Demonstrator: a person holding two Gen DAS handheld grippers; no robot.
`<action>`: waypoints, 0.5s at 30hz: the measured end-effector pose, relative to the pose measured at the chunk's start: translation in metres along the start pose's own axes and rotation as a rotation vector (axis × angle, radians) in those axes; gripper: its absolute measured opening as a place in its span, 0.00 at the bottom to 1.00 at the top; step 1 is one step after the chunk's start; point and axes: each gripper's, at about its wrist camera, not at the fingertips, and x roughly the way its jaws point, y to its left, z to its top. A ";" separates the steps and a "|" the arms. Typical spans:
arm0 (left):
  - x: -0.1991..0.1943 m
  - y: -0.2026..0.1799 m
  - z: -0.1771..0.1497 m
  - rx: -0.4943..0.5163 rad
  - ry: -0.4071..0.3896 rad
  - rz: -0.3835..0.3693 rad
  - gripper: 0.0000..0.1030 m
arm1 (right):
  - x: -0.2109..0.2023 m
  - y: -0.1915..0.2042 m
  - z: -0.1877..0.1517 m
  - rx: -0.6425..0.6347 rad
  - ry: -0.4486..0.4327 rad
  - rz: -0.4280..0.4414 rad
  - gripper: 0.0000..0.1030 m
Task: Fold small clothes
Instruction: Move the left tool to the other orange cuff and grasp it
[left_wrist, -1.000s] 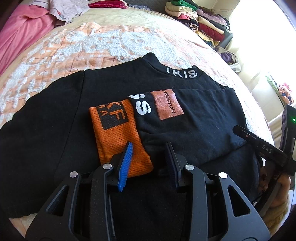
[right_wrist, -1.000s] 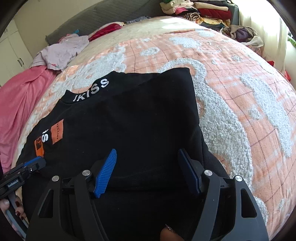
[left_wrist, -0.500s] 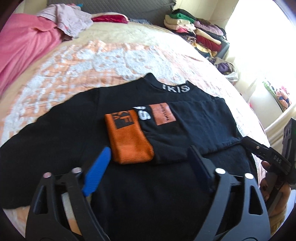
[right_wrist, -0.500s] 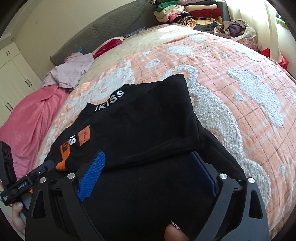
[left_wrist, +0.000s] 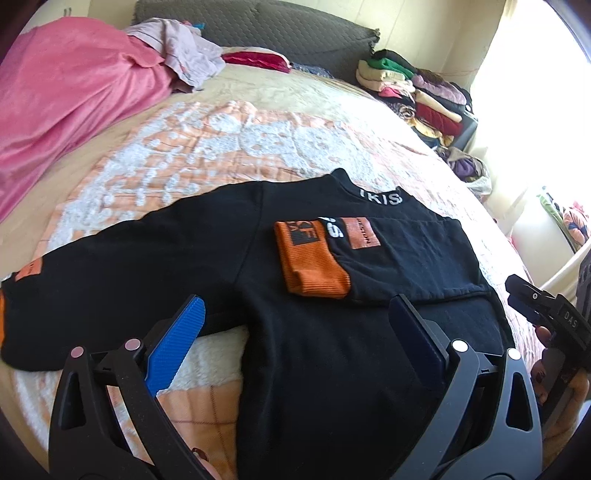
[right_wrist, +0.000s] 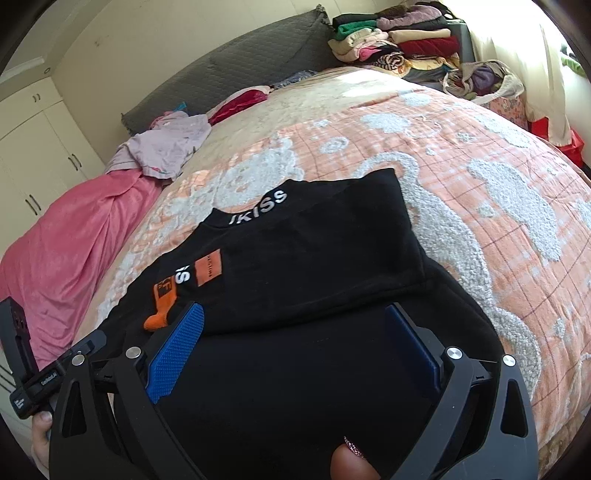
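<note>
Left wrist view, black sweatshirt (left_wrist: 332, 350) beneath left gripper (left_wrist: 295, 339), jaws opening, nothing gripped

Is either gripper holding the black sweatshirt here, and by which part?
Neither. The left gripper and right gripper are opening, nothing pinched, above the black sweatshirt.

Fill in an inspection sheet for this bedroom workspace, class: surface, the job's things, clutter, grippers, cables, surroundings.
Surface: bed with an orange and white blanket.
Job's things: black sweatshirt lies flat; one sleeve is folded across the body, its orange cuff on top; the other sleeve is spread out.
Clutter: pink cover, lilac garment, red item.
Grippers: left gripper and right gripper have jaws opening, with no cloth pinched between the pads.
Cables: nothing seen.
Surroundings: grey headboard, stacked folded clothes, white wardrobe, bright window.
</note>
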 end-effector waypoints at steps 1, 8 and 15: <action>-0.004 0.002 -0.001 -0.004 -0.011 0.008 0.91 | -0.001 0.004 -0.001 -0.010 0.000 0.004 0.95; -0.019 0.018 -0.009 -0.030 -0.051 0.053 0.91 | -0.003 0.028 -0.005 -0.069 0.001 0.012 0.95; -0.037 0.047 -0.017 -0.113 -0.084 0.074 0.91 | 0.001 0.060 -0.007 -0.135 0.008 0.037 0.95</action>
